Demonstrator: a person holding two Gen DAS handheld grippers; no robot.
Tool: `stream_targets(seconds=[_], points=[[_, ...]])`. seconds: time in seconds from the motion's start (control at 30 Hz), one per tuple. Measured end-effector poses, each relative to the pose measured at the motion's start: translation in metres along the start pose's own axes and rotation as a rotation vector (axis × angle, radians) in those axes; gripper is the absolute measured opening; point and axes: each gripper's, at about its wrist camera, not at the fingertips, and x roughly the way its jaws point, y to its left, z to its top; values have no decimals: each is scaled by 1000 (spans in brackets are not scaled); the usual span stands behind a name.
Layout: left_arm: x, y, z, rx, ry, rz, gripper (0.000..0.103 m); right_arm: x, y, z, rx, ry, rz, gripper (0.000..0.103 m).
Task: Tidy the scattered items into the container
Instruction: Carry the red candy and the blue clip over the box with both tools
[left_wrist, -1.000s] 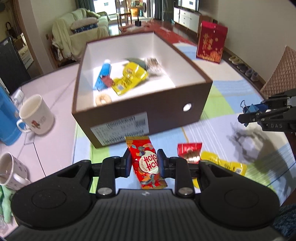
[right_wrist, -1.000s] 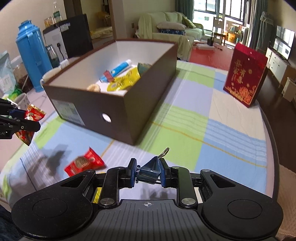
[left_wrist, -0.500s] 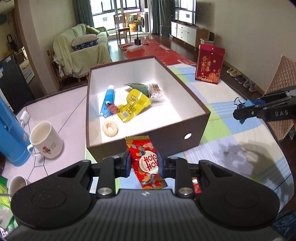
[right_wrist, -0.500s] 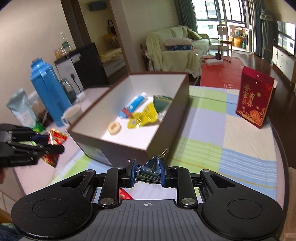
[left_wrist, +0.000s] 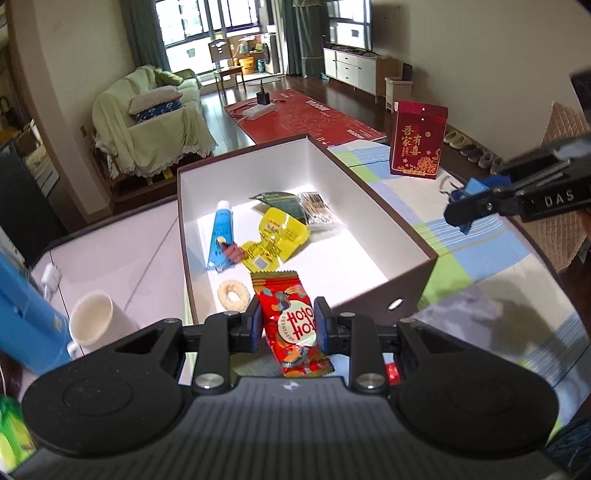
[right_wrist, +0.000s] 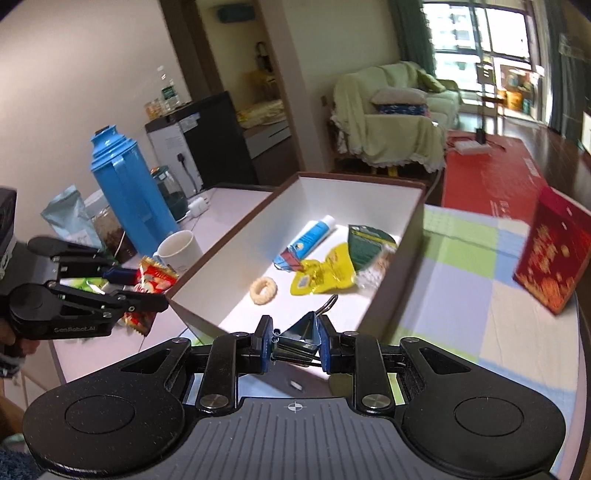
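A brown box (left_wrist: 417, 291) with a white inside stands on the table and holds a blue tube (left_wrist: 220, 232), a yellow packet (left_wrist: 275, 240), a green packet (left_wrist: 280, 201), a bag of cotton swabs (left_wrist: 318, 214) and a pale ring (left_wrist: 233, 295). My left gripper (left_wrist: 288, 325) is shut on a red snack packet (left_wrist: 290, 325), raised over the box's near edge. My right gripper (right_wrist: 295, 341) is shut on a blue binder clip (right_wrist: 301, 334), held above the box's right front corner. The box (right_wrist: 391, 291), the left gripper (right_wrist: 147, 295) and its red snack packet (right_wrist: 153, 280) appear in the right wrist view, and the right gripper (left_wrist: 465, 210) in the left.
A blue thermos (right_wrist: 129, 195) and a white mug (right_wrist: 179, 251) stand left of the box. A red gift box (left_wrist: 419, 142) stands on the checked cloth (left_wrist: 480, 254) beyond it. Another red wrapper (left_wrist: 392, 373) peeks out under my left gripper. Bags and jars crowd the table's far left.
Both grippers have risen and moved toward the box, each still holding its item. The left one now looks down into the box; the right one hangs over its corner.
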Motion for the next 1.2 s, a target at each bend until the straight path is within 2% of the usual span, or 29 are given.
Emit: stream_targets(seconds=[0.2,0.53,0.67,0.97,1.2], points=[[18,13,17,56,4,14,23,24,1,22,-77,21,19,24],[55,32,33,98,51,41,24,64,-6,40,-119,78,34,24],[72,36,36,89,82,14,24,84,-14,44,-113,127,61,24],[115,41,44,192,159,-2,24,137,-26,52,-219,248,38,24],[153,43,39,215,219,-41,24,169,-36,47,-253,310,33,24]])
